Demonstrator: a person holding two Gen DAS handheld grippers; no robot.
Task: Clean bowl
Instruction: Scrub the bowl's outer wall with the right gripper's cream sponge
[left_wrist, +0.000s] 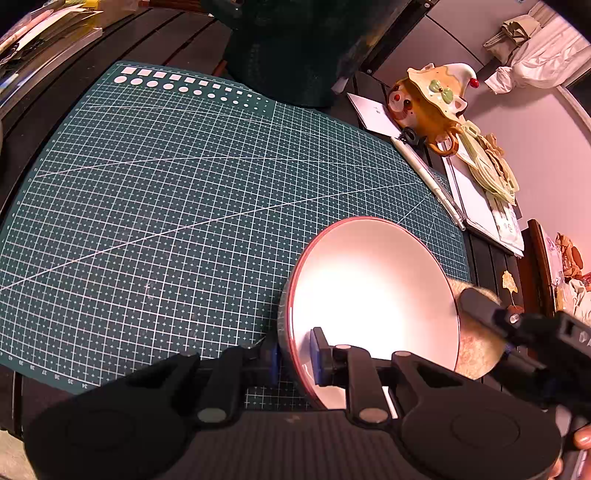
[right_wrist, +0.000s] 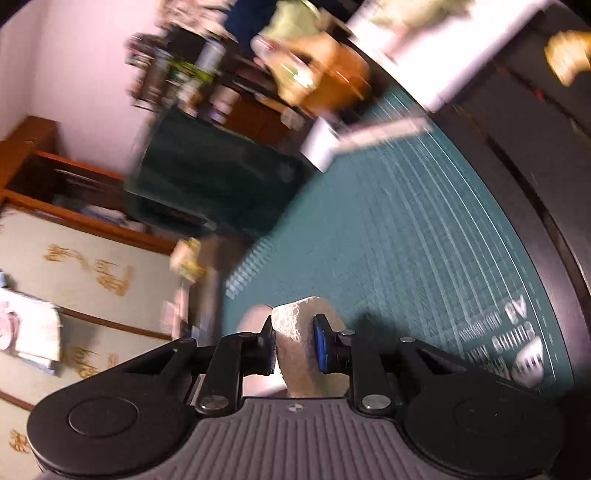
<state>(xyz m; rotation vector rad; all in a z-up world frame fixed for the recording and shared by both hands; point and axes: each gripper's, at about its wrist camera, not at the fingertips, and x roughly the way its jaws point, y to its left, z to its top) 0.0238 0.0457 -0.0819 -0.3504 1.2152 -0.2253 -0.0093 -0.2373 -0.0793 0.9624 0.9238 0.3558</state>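
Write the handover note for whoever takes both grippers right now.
Left gripper: shut on the rim of the bowl, holding it tilted over the cutting mat.
Right gripper: shut on the scrub pad, which sits at the bowl's outer right side.
Done: bowl and pad both gripped; the inside looks white, though glare hides detail.
Left: finish wiping, set the bowl down, release both.

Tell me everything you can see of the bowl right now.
The bowl is white inside, glossy, ceramic-looking, with a thin red rim. It is tipped up on edge over the green cutting mat, its near rim clamped by the left gripper. A beige scrubbing pad, held by the right gripper, sits against its right rim.
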